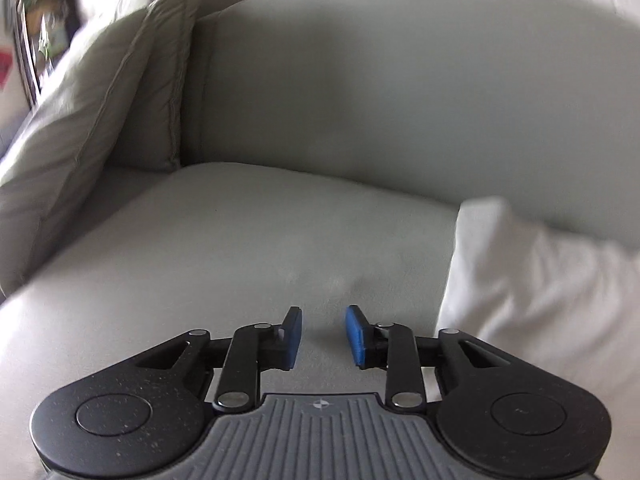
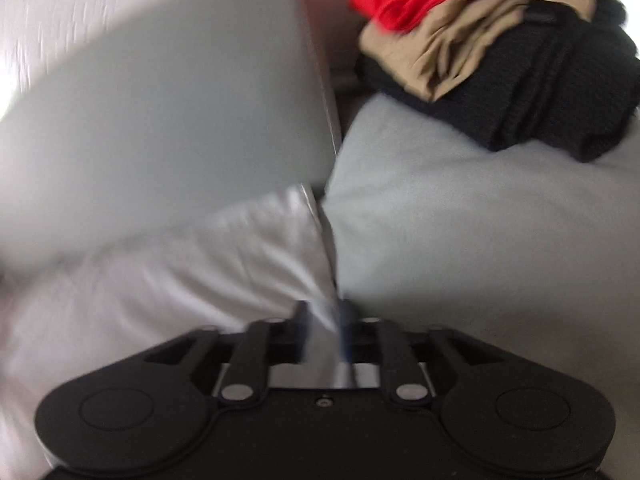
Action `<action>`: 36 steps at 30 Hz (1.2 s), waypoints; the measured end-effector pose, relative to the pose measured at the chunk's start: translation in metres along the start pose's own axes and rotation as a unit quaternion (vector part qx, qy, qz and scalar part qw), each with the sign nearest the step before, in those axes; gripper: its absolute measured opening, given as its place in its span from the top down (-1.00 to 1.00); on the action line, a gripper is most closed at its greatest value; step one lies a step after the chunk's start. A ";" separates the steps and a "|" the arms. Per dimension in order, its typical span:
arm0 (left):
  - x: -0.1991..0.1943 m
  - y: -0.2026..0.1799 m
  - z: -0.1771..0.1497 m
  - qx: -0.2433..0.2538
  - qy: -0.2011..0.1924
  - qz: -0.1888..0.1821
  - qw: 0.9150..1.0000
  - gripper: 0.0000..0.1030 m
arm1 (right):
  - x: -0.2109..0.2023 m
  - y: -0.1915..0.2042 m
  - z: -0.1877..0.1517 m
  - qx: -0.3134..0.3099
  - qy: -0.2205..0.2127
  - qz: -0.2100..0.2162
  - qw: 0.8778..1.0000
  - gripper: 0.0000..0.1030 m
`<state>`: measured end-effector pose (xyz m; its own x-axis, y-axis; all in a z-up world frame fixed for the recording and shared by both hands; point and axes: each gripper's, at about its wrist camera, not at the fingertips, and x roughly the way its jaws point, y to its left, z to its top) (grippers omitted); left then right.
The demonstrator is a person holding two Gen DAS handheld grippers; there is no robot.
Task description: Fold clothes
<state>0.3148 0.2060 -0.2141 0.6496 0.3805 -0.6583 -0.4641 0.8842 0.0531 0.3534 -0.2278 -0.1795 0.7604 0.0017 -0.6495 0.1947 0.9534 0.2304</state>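
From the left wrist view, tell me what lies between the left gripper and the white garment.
Nothing: in the left wrist view only bare grey sofa seat separates the left gripper from the white garment.

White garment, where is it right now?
The white garment lies on the sofa seat, right of the left gripper; its edge sits between the right gripper's fingers, left of the clothes pile.

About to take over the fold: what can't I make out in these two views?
- White cloth garment: left wrist view, cut off by the right edge; right wrist view, motion-blurred.
- Right gripper: blur hides whether it clamps the white fabric between its fingers.
- Pile of red, tan and black clothes: cut off by the top edge, blurred.
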 end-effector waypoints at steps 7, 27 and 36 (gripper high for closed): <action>0.026 -0.019 0.051 -0.005 0.034 -0.135 0.990 0.12 | 0.014 -0.039 0.055 0.097 -0.008 0.060 0.993 0.21; 0.040 -0.014 0.050 -0.023 0.041 -0.145 0.988 0.12 | 0.047 -0.001 0.067 -0.059 -0.052 -0.075 0.994 0.91; 0.069 -0.028 0.069 -0.041 0.068 -0.182 0.980 0.16 | 0.046 0.001 0.063 -0.053 -0.045 -0.093 0.993 0.90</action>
<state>0.4136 0.2259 -0.2092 0.6968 -0.0001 -0.7173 -0.2680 0.9275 -0.2605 0.4277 -0.2455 -0.1639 0.7703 -0.1994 -0.6057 0.2738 0.9613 0.0317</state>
